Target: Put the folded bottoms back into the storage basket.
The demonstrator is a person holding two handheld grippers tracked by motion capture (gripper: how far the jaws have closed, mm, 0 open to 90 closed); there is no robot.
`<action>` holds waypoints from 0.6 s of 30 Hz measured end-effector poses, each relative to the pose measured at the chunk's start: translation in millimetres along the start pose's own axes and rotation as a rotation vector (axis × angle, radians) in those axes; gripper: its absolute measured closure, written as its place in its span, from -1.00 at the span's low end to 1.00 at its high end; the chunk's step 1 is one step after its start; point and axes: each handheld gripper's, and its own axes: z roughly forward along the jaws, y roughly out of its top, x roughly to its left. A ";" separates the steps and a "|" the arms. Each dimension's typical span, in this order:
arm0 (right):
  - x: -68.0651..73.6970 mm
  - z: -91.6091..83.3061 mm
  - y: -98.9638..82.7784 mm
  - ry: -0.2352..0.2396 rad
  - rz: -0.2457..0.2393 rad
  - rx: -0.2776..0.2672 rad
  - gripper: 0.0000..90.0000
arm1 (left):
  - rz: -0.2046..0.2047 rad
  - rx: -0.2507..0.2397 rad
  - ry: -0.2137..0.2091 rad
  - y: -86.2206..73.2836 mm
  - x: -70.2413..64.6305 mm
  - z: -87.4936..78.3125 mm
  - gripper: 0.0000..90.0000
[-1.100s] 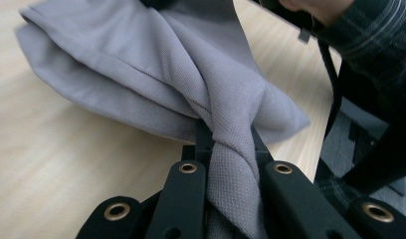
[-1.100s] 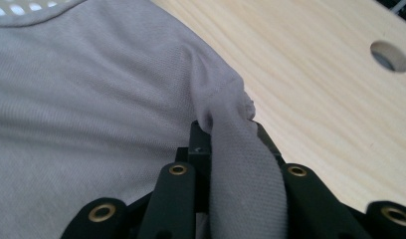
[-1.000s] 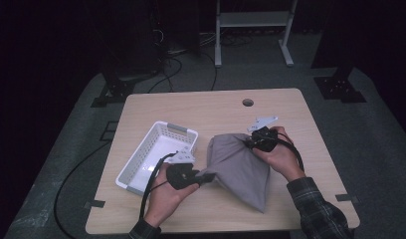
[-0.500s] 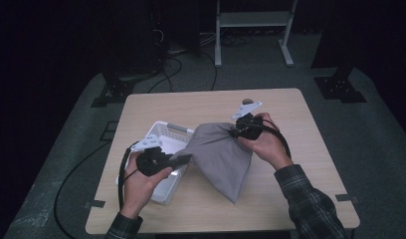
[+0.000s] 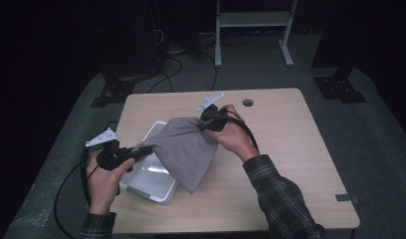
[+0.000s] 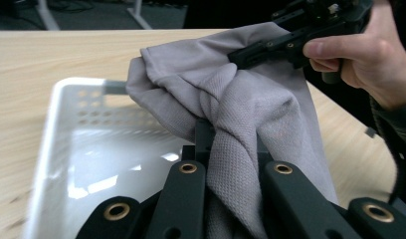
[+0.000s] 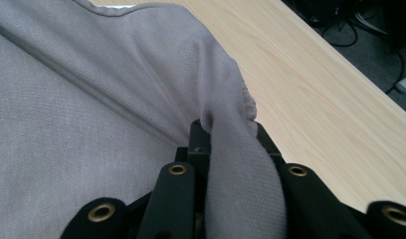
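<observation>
A grey cloth (image 5: 186,147) hangs stretched between my two grippers, draped over the right part of a white plastic basket (image 5: 152,181). My left gripper (image 5: 141,149) is shut on the cloth's left corner, low over the basket; in the left gripper view the cloth (image 6: 231,114) is bunched between its jaws above the basket (image 6: 47,144). My right gripper (image 5: 203,122) is shut on the cloth's far corner above the table's middle. In the right gripper view the fabric (image 7: 91,99) is pinched between its jaws. The other hand's gripper (image 6: 260,50) shows in the left gripper view, also biting the cloth.
The wooden table (image 5: 290,164) has bare room to the right and front, with a round hole (image 5: 248,102) near the far edge. Cables (image 5: 76,184) trail off the left side. A metal stand (image 5: 251,30) is on the floor behind.
Both grippers have carried the cloth to the left and a little up, from the table's right half to over the basket. The cloth has stayed gripped at both corners.
</observation>
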 end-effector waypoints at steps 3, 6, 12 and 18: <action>7.3 15.2 8.6 0.013 0.001 0.009 0.68 | -0.029 0.009 0.024 -5.4 13.6 -6.7 0.85; 10.8 22.7 11.6 0.020 0.007 0.009 0.68 | -0.042 0.017 0.040 -9.6 23.0 -10.1 0.85; 20.8 46.4 18.7 0.046 0.009 0.024 0.68 | -0.072 0.049 0.074 -19.7 40.1 -14.2 0.84; 25.6 57.9 18.6 0.064 0.017 0.034 0.67 | -0.087 0.095 0.098 -29.3 52.5 -13.2 0.83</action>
